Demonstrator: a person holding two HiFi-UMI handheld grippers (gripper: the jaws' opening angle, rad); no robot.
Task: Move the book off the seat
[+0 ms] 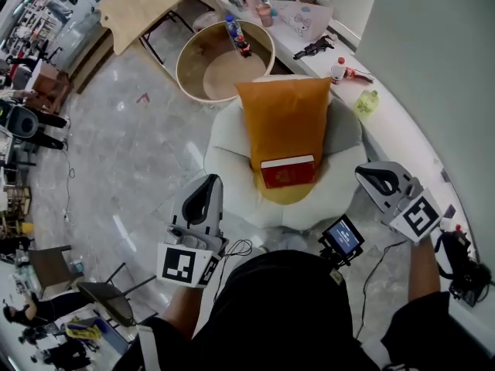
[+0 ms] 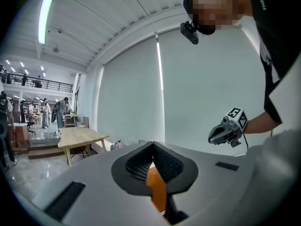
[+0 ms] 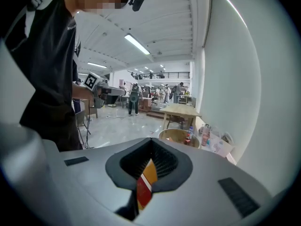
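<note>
A red book (image 1: 288, 172) lies on the seat of a white armchair (image 1: 226, 149), leaning against the foot of an orange cushion (image 1: 285, 118). My left gripper (image 1: 210, 181) hovers to the left of the seat, its jaws shut and empty, about a hand's width from the book. At the seat's right side, my right gripper (image 1: 363, 173) is likewise shut and holds nothing. In the right gripper view the book (image 3: 142, 195) shows as a red strip through the slot below the closed jaws. The left gripper view shows only the cushion (image 2: 158, 190) there.
A round wooden tub (image 1: 220, 64) with a cola bottle (image 1: 238, 37) stands behind the armchair. A white ledge (image 1: 402, 130) with small items runs along the right wall. A wooden table (image 1: 147, 2) stands far left. A small monitor (image 1: 342, 238) hangs at my chest.
</note>
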